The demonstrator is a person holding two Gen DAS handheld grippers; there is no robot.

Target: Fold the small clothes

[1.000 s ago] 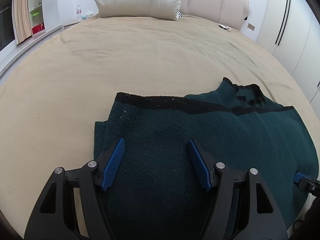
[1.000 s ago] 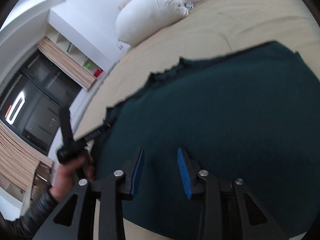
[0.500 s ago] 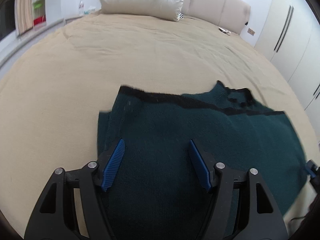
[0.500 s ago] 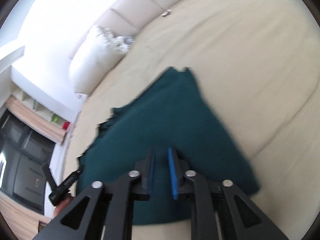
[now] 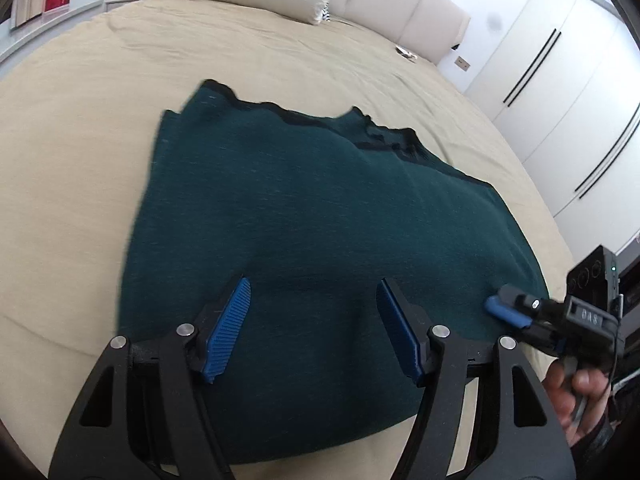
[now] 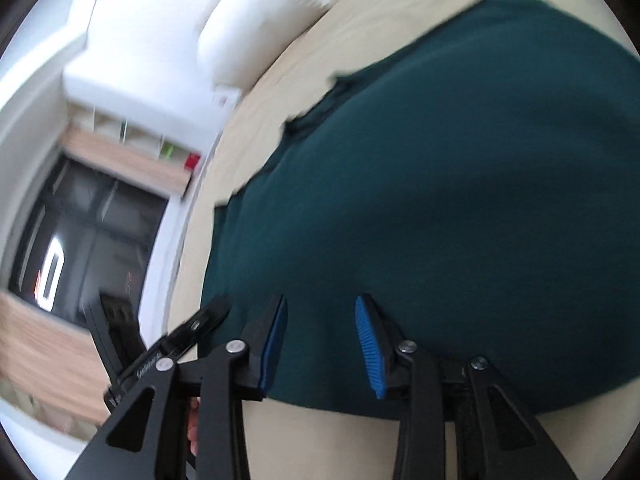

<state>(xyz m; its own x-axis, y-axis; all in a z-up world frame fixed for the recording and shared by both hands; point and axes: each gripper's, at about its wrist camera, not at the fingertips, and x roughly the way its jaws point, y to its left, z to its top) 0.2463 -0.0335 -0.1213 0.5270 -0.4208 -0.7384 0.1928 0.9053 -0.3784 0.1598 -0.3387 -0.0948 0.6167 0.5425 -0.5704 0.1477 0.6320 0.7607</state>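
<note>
My left tool (image 5: pixel 314 326) hangs spread wide over the dark green sweater (image 5: pixel 320 240), nothing pinched — the knit lies flat on the beige bed (image 5: pixel 80 140), stretching out ahead of the pads. My right tool (image 6: pixel 322 340) has just been opening; its blue pads sit apart above the sweater's near hem, gripping nothing. From the left one, the right tool's tip shows off to the right, by the sweater's edge.

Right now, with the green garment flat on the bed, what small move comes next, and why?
Probably lower the left gripper onto the garment's near edge and pinch it: both grippers are open over the cloth, the right gripper having just opened further, nothing gripped.
</note>
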